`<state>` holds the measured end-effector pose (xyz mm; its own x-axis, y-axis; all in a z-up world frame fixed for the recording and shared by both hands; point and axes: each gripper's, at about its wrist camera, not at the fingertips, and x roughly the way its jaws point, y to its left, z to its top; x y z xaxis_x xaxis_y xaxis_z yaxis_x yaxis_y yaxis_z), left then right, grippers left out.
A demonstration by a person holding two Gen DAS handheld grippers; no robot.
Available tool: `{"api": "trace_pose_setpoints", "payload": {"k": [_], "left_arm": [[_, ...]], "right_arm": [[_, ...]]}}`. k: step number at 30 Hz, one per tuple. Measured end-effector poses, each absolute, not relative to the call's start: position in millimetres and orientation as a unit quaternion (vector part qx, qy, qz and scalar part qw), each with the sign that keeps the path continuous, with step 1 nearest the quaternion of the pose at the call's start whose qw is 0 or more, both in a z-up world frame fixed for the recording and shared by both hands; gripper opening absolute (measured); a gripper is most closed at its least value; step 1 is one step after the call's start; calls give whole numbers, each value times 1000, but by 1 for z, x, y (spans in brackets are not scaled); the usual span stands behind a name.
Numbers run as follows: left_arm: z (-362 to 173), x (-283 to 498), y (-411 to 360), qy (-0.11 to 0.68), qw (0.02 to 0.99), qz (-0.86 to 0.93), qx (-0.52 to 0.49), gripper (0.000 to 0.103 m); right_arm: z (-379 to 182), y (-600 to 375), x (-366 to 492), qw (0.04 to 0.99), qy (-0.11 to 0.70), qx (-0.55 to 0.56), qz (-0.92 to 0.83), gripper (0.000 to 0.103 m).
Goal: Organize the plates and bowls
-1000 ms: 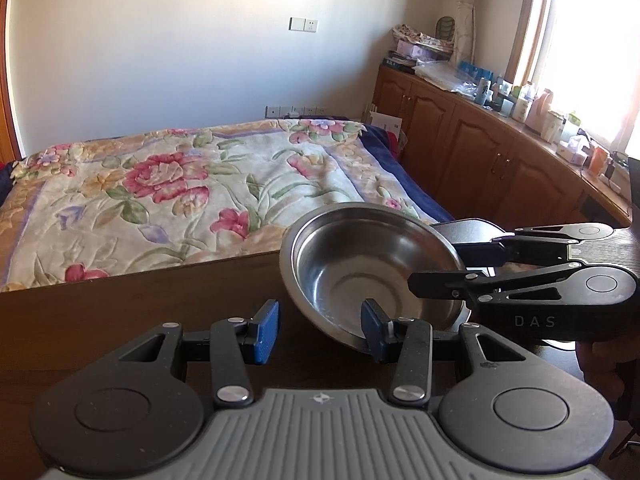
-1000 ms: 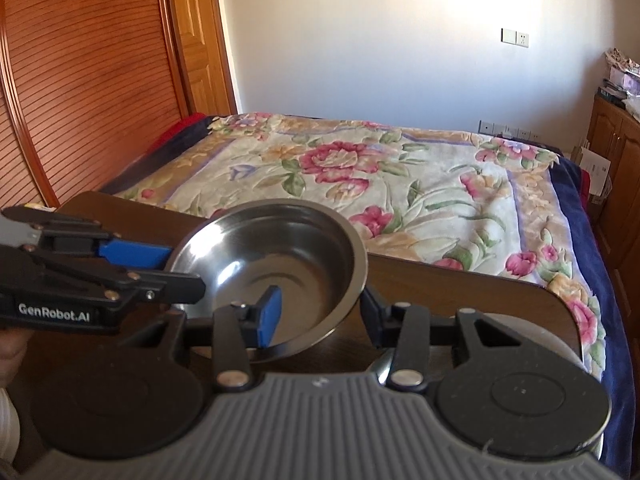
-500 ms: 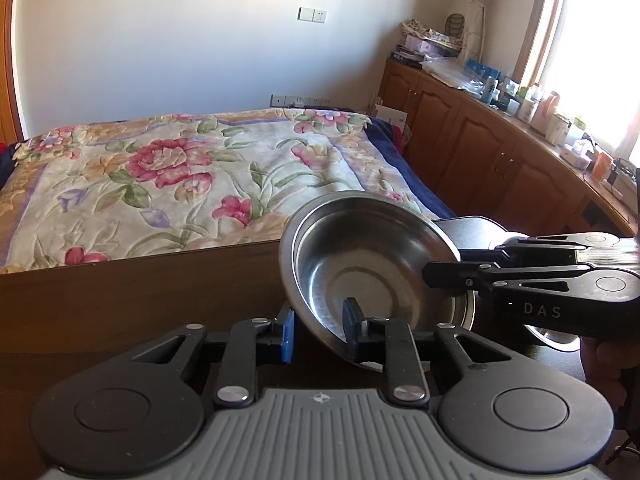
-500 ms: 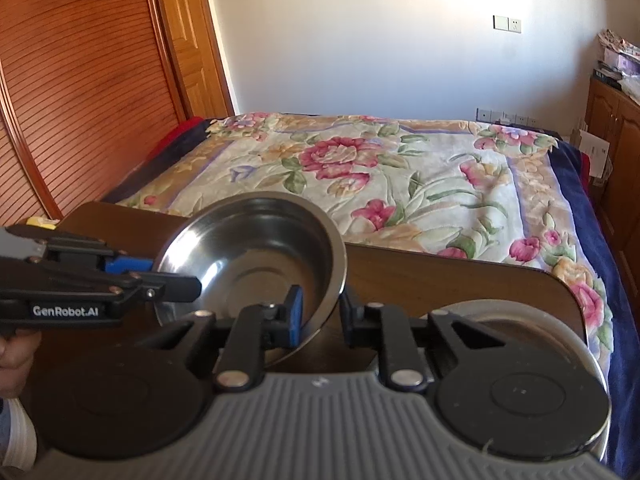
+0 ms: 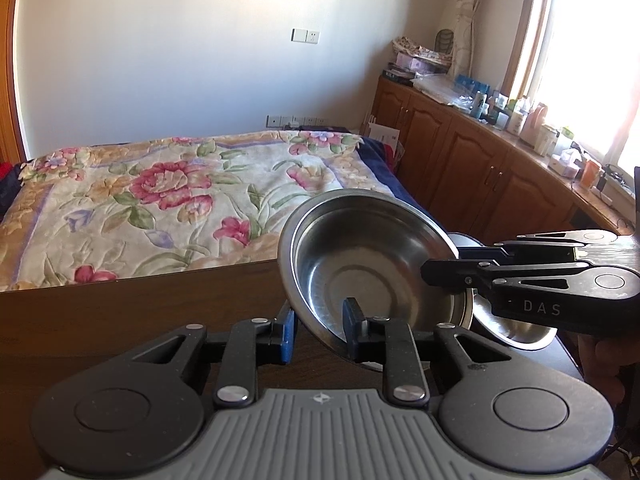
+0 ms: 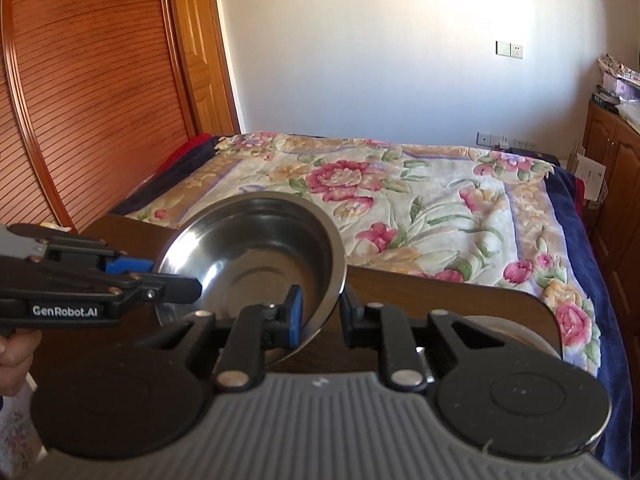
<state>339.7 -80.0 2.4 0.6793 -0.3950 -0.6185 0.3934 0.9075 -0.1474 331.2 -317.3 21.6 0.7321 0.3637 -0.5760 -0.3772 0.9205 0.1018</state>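
Note:
A steel bowl [image 5: 360, 264] [image 6: 256, 256] hangs tilted above the dark wooden table [image 5: 140, 312] [image 6: 440, 296]. My left gripper [image 5: 319, 334] is shut on its near rim, one finger inside the bowl and the blue pad outside. That gripper enters the right wrist view from the left [image 6: 176, 276]. My right gripper [image 6: 322, 316] is shut on the opposite rim and reaches in from the right in the left wrist view [image 5: 440, 270]. A second steel dish [image 5: 520, 334] [image 6: 516, 330] rests on the table, mostly hidden under the right gripper.
A bed with a floral quilt [image 5: 180, 192] [image 6: 400, 200] lies just past the table's far edge. Wooden cabinets [image 5: 480, 168] with bottles on top line the right wall. A slatted wooden door [image 6: 80, 100] stands on the left. A person's hands [image 6: 12, 356] [image 5: 600, 360] hold the gripper handles.
Both grippers went from open around the bowl's rim to shut on it. The bowl has since come up off the table and tilted.

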Motion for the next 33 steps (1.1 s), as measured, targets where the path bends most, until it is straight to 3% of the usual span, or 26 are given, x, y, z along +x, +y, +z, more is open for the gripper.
{"api": "trace_pose_setpoints", "payload": {"k": [33], "left_arm": [[35,234,-60,290,925,-245,6,27]], "right_arm": [[47,-310,246,941,277,-22,193,22]]}}
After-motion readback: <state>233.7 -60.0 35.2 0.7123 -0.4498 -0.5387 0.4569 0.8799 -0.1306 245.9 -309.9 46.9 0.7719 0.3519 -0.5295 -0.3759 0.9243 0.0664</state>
